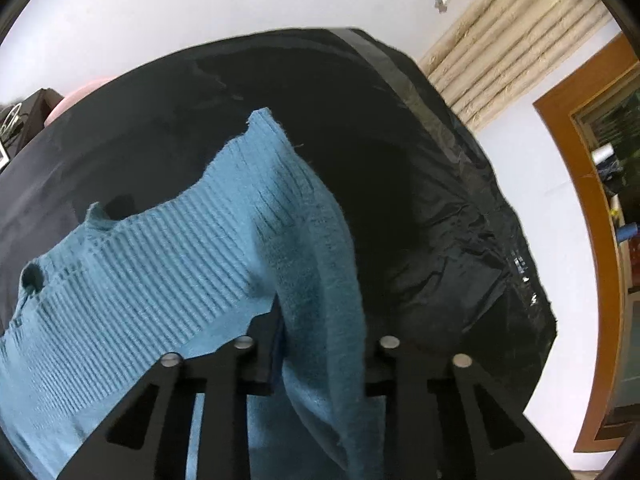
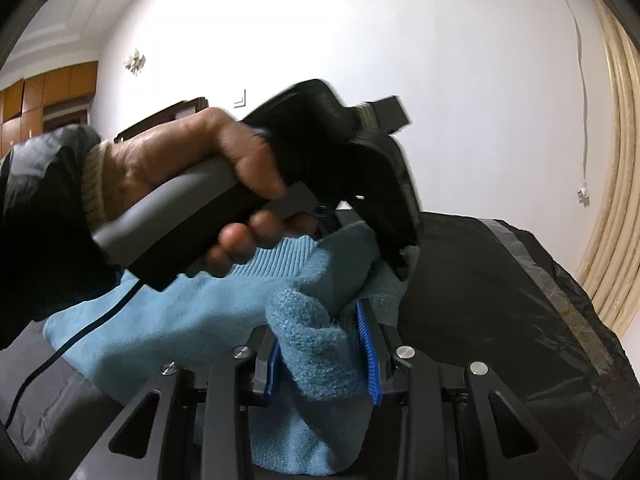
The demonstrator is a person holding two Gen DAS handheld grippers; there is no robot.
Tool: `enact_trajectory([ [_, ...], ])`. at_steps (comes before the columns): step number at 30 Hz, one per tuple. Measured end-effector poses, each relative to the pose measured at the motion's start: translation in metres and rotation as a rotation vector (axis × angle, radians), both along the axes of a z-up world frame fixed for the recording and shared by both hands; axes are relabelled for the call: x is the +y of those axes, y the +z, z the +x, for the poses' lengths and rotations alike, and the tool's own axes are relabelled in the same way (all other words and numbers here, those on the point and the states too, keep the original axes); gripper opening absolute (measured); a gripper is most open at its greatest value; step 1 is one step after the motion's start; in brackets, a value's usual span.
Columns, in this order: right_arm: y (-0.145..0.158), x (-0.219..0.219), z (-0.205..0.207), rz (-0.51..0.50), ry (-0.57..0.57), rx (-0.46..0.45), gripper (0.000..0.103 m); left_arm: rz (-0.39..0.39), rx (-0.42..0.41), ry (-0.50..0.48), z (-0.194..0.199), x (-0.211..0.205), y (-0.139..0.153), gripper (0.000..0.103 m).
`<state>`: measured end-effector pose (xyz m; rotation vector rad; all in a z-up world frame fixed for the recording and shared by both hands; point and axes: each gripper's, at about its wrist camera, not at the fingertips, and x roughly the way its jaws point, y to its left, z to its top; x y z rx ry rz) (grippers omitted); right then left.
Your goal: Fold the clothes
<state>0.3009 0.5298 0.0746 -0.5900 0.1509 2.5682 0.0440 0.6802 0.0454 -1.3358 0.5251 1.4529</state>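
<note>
Bright, even indoor light; fisheye-curved edges, slight motion blur.

- A surface draped in a black, slightly glossy cover fills most of both views; the cover is wrinkled toward its right-hand edge.
- A strip of grey tape runs along the cover near the far right edge.
- A light blue knitted sweater lies directly on the cover, partly flat with its ribbed band showing, partly bunched into raised folds.
- Nothing else is seen lying on the cover.
</note>
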Motion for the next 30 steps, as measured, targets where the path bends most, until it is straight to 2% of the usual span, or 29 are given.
enact_trajectory([
  [8,0.012,-0.009,0.008,0.002,0.050,0.065,0.034,0.120,-0.094,0.080,-0.033,-0.053,0.030,0.019],
  [12,0.030,-0.024,-0.003,-0.060,0.104,0.083,0.034,0.179,-0.119,0.107,-0.050,-0.085,0.045,0.019],
  [21,0.063,-0.081,-0.048,-0.030,0.184,0.089,0.034,0.296,-0.128,0.144,-0.091,-0.159,0.074,0.019],
  [30,0.067,-0.138,-0.113,0.004,0.283,0.049,0.034,0.358,-0.127,0.197,-0.147,-0.236,0.080,0.019],
])
